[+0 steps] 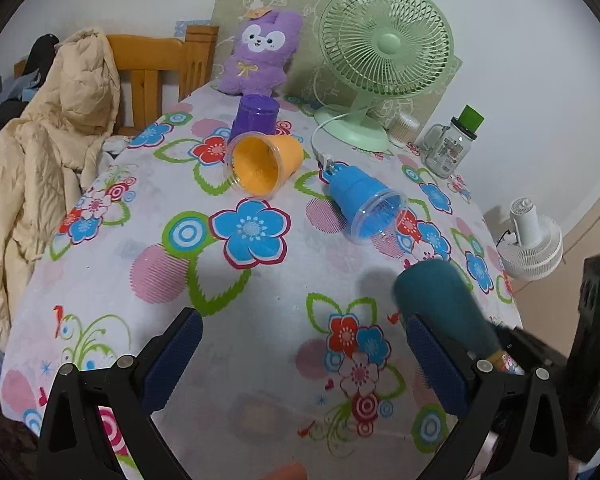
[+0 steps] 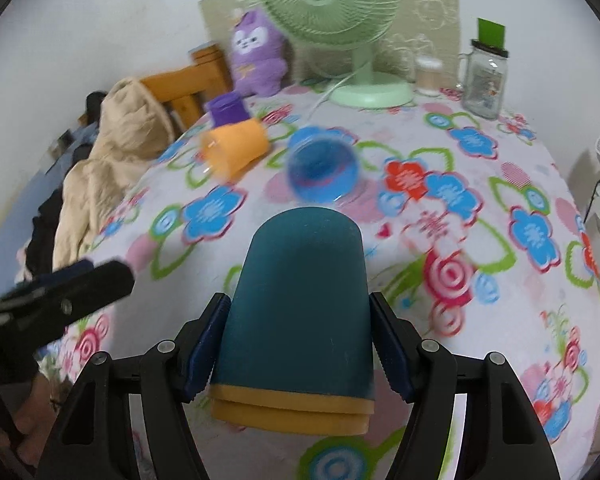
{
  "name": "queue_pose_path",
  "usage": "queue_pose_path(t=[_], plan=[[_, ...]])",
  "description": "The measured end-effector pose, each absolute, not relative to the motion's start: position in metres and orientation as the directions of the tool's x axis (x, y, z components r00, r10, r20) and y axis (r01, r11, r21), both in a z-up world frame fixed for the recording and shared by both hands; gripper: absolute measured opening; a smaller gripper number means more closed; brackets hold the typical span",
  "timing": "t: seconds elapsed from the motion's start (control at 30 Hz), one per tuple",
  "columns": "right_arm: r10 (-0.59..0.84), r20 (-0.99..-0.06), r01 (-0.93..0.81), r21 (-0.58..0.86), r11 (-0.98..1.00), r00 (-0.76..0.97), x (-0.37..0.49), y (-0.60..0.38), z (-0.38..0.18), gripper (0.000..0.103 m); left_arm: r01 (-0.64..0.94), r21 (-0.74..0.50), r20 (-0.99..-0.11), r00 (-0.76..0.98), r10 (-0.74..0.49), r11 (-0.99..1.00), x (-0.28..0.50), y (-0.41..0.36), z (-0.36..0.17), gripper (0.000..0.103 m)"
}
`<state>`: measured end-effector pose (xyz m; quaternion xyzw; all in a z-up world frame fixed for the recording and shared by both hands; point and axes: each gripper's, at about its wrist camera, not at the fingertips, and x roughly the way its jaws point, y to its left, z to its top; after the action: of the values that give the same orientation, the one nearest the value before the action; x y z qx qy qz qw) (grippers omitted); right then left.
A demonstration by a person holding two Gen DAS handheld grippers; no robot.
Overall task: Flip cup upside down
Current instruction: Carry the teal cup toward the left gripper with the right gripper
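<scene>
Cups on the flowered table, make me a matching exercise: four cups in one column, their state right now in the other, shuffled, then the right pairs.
Things:
1. teal cup
2. orange cup
3. blue cup
4. purple cup

States:
A. standing mouth down, at the back near the plush toy
B. lying on its side, in front of the fan
C. held between the fingers of the right gripper
D. lying on its side, touching the purple cup

Pairs: 1-C, 2-D, 3-B, 4-A
</scene>
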<state>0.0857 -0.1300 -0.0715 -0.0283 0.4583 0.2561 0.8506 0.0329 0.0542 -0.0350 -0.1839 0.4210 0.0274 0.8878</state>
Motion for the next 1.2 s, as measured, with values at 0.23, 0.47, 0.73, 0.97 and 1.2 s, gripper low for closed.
queue_pose_path(t=[0.23,0.47,0.73,0.97,1.2], plan=[[0.422,-0.794,-0.473,0.195,0.859,0.438,0.061,-0.126,-0.079,0.07,-0.201,-0.298,-0.759,0.643,-0.103,0.933,0.016,0.051,-0.031,0.103],[0.326,-0.803,-0.447,0.084,0.891,0.499,0.05,-0.13,-0.073,0.088,-0.187,-0.295,-0.753,0.65,-0.107,0.937,0.008,0.042,-0.025,0.103],[0.358,-0.8,-0.441,0.131,0.888,0.482,0.048,-0.144,-0.07,0.088,-0.173,-0.295,-0.75,0.652,-0.115,0.94,0.007,0.032,-0.021,0.103],[0.371,-0.802,-0.448,0.146,0.882,0.469,0.047,-0.154,-0.068,0.088,-0.168,-0.302,-0.757,0.641,-0.129,0.939,0.013,0.02,-0.022,0.103],[0.37,-0.8,-0.438,0.152,0.886,0.472,0.048,-0.168,-0.067,0.088,-0.163,-0.296,-0.766,0.629,-0.132,0.941,0.019,0.005,-0.023,0.103]])
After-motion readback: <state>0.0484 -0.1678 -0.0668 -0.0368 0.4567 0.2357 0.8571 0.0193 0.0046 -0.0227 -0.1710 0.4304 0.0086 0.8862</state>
